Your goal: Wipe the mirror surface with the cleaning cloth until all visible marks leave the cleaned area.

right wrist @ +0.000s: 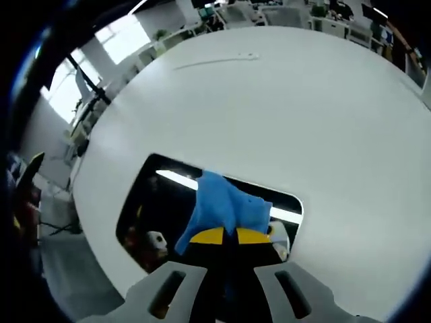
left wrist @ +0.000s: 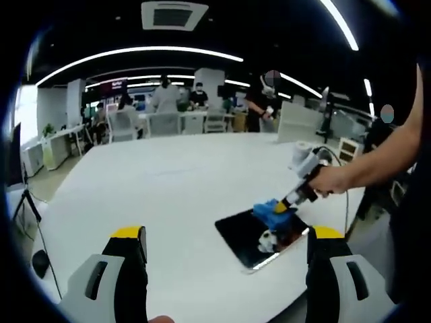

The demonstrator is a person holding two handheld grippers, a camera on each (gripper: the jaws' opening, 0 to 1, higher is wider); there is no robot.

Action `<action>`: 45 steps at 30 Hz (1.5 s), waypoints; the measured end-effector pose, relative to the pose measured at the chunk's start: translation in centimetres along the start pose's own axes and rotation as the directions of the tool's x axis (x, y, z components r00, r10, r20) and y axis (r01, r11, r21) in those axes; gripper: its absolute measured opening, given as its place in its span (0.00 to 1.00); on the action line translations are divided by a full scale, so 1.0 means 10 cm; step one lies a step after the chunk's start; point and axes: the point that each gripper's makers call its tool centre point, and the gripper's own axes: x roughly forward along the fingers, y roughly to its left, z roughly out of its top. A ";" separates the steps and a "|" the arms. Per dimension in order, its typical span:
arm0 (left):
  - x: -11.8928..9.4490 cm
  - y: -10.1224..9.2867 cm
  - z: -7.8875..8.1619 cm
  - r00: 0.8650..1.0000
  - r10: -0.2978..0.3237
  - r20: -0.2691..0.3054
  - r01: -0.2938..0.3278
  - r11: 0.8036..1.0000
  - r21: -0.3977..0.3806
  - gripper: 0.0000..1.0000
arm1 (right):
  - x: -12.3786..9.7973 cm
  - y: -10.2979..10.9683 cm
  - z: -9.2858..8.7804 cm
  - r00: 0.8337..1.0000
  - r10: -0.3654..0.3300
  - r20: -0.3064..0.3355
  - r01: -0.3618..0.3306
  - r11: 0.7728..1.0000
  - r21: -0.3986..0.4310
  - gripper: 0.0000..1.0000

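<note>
The right gripper (right wrist: 224, 235) has its jaws clamped on the blue cleaning cloth (right wrist: 221, 207), which lies directly ahead of them on the mirror (right wrist: 151, 202). The left gripper (left wrist: 225, 239), jaws spread wide and empty, hangs over the white table (left wrist: 168, 182), with the mirror ahead to its right.

Open-plan office. Desks and chairs (left wrist: 165, 123) at back, people (left wrist: 165, 96) standing there. Ceiling strip lights (left wrist: 141, 52), AC vent (left wrist: 174, 15).

Bare table (left wrist: 175, 182) around mirror (left wrist: 244, 232)
</note>
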 end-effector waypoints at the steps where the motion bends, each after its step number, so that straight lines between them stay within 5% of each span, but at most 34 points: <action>1: 0.00 0.01 0.00 1.000 -0.001 0.001 0.001 1.000 0.000 0.99 | 0.01 0.00 -0.01 1.000 0.000 0.000 0.000 1.000 -0.001 0.00; 45: 0.03 0.08 -0.37 0.999 -0.036 -0.027 0.035 0.999 -0.026 0.99 | -0.19 0.33 -0.67 0.998 0.066 -0.001 -0.066 0.996 0.055 0.00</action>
